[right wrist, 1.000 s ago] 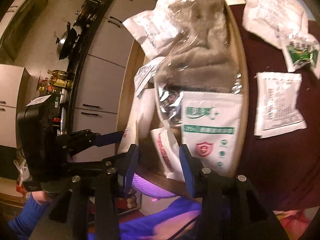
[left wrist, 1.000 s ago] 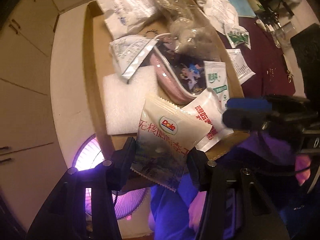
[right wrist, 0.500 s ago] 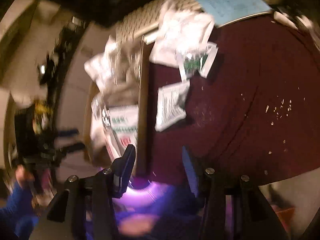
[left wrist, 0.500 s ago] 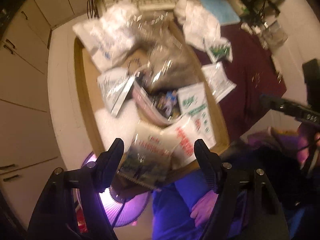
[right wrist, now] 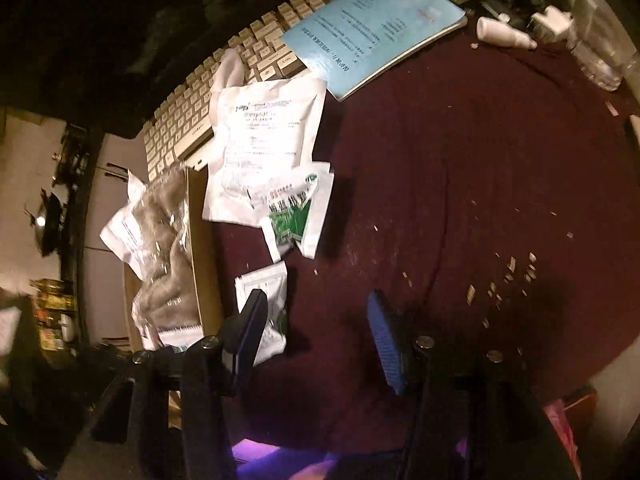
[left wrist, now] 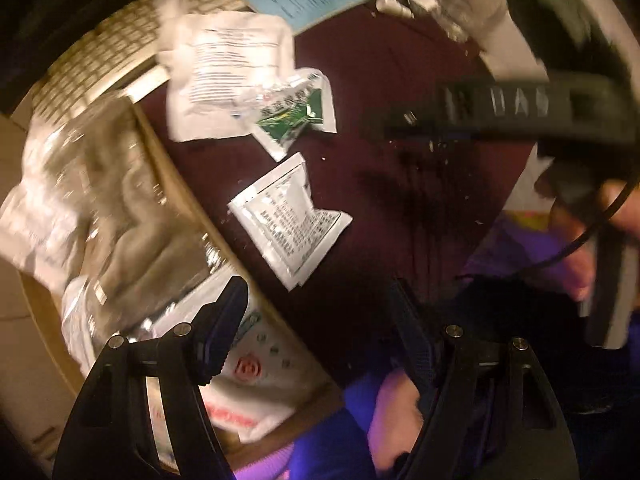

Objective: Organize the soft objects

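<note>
My left gripper [left wrist: 320, 320] is open and empty above the dark red table [left wrist: 400, 128]. Ahead of it lie a flat white sachet [left wrist: 290, 224], a green-and-white packet [left wrist: 298, 114] and a large white pouch [left wrist: 226, 72]. At left a cardboard box [left wrist: 176, 184] holds a grey fluffy item in clear plastic [left wrist: 120, 216] and white packets [left wrist: 256, 368]. My right gripper [right wrist: 320, 332] is open and empty over the table; the white sachet [right wrist: 266, 292] lies by its left finger, with the green packet [right wrist: 296, 216] and white pouch [right wrist: 264, 140] beyond. The right gripper's body shows blurred in the left wrist view [left wrist: 512, 108].
A beige keyboard [right wrist: 224, 92] and a blue booklet [right wrist: 372, 28] lie at the back. Small bottles [right wrist: 504, 34] and a clear cup [right wrist: 596, 56] stand at the back right. Crumbs [right wrist: 508, 276] dot the cloth. Kitchen cabinets [right wrist: 100, 200] are at far left.
The left gripper let go of the Dole snack packet over the box, opened and swung right over the table. The right gripper also swung right from the box, still open.
</note>
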Demonstrator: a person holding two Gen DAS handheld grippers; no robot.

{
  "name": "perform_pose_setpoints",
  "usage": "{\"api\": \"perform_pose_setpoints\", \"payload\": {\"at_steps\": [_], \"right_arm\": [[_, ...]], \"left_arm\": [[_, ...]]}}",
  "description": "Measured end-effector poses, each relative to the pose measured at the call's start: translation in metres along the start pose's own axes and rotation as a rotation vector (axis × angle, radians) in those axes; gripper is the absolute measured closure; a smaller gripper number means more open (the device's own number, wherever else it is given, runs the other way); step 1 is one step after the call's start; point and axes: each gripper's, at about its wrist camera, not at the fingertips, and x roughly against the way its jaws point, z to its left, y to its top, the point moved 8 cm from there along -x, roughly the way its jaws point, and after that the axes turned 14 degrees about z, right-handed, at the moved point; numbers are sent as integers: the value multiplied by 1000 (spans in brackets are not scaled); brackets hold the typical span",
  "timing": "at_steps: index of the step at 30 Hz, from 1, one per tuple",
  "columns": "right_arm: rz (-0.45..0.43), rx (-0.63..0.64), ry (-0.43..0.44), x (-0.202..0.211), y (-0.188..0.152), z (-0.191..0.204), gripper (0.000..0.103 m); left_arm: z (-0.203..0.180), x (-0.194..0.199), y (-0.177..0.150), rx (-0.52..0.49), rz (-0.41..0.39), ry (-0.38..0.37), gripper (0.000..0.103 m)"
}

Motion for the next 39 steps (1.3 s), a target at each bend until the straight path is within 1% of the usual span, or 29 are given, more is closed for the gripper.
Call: {"api": "perform_pose_setpoints", "payload": {"at_steps": [3, 4, 8, 10, 11, 12, 13, 16, 17, 19, 21, 23, 24, 26, 27, 28, 29, 33, 34, 38, 39], "right_arm": [[24, -6, 45, -9, 15, 4, 51], [29, -12, 54, -11, 19, 5, 51], [28, -10, 55, -21, 37, 14, 51], [37, -13, 34, -30, 44, 18, 52], [44, -9, 8, -34, 46, 20, 54], [45, 0, -12, -37, 47, 20, 60], [44, 15, -39, -40, 46, 21, 81], [26, 46, -53, -38, 41, 24, 84], [18, 47, -62, -35, 38, 21, 86], [8, 22, -47, -29, 32, 12, 86], [-3, -9, -44, -22, 25, 0, 86], [-9, -47, -33, -16, 19, -15, 86], [-15, -70, -24, -11, 19, -24, 86], [-24, -102, -11, -4, 13, -37, 86], [-29, -120, -6, 0, 11, -44, 86], [-33, -133, 0, 3, 9, -50, 86], [-41, -149, 9, 7, 6, -56, 86], [-58, -189, 31, 16, 1, -70, 86], [-63, -194, 34, 18, 0, -72, 86], [-79, -221, 56, 24, -5, -76, 86], [-82, -225, 57, 22, -7, -71, 86]], "left_arm": [[2, -12, 9, -7, 5, 41, 30], [2, -11, 12, -10, -12, 48, 30], [4, -12, 25, 4, -33, 71, 30], [5, -15, 30, 9, -29, 85, 30], [5, -17, 32, 9, -22, 89, 30], [4, -20, 35, 7, -14, 97, 30], [3, -23, 37, 2, -9, 110, 30], [3, -35, 42, -9, 25, 144, 31], [1, -39, 45, -18, 30, 147, 33], [-3, -47, 49, -40, 49, 169, 34], [-5, -56, 52, -42, 72, 153, 42], [-9, -57, 59, -57, 57, 171, 42], [-12, -57, 61, -66, 49, 163, 43], [-16, -54, 64, -75, 36, 124, 53], [-18, -51, 67, -75, 30, 88, 57], [-21, -49, 69, -77, 26, 55, 73], [-23, -47, 70, -76, 24, 42, 76], [-23, -43, 71, -85, 1, 20, 77], [-24, -38, 76, -85, -4, 12, 78], [-16, -18, 69, -65, -38, -60, 80], [-16, -14, 70, -60, -44, -74, 80]]}}
